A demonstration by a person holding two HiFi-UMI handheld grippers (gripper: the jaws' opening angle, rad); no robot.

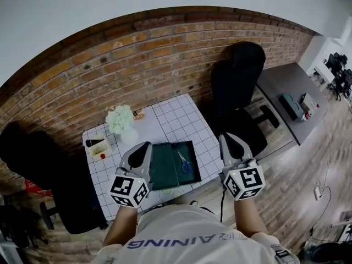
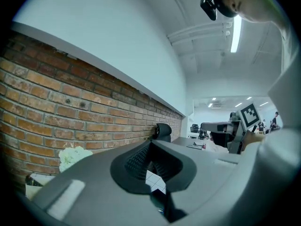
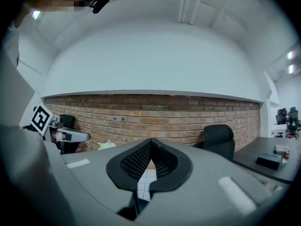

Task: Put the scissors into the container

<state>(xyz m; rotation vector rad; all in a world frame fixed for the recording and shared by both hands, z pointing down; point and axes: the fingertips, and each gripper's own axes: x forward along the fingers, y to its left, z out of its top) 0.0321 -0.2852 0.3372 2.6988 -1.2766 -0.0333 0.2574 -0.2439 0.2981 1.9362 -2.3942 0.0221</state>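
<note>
Blue-handled scissors [image 1: 186, 162] lie inside the dark green container [image 1: 164, 168], toward its right side, on the white gridded table [image 1: 176, 120]. My left gripper [image 1: 144, 146] hovers over the container's left edge, shut and holding nothing. My right gripper [image 1: 226, 138] hangs off the table's right edge, also shut and empty. In the left gripper view the left gripper [image 2: 151, 144] has its jaws meeting at the tip, pointed at the brick wall. The right gripper [image 3: 150, 140] looks the same in the right gripper view. Neither touches the scissors.
White flowers in a vase [image 1: 121, 119] and a small box [image 1: 99, 146] stand at the table's back left. A black chair [image 1: 237, 87] is right of the table, another [image 1: 33, 153] is at the left. A grey desk [image 1: 291, 89] stands far right. A brick wall [image 1: 137, 54] runs behind.
</note>
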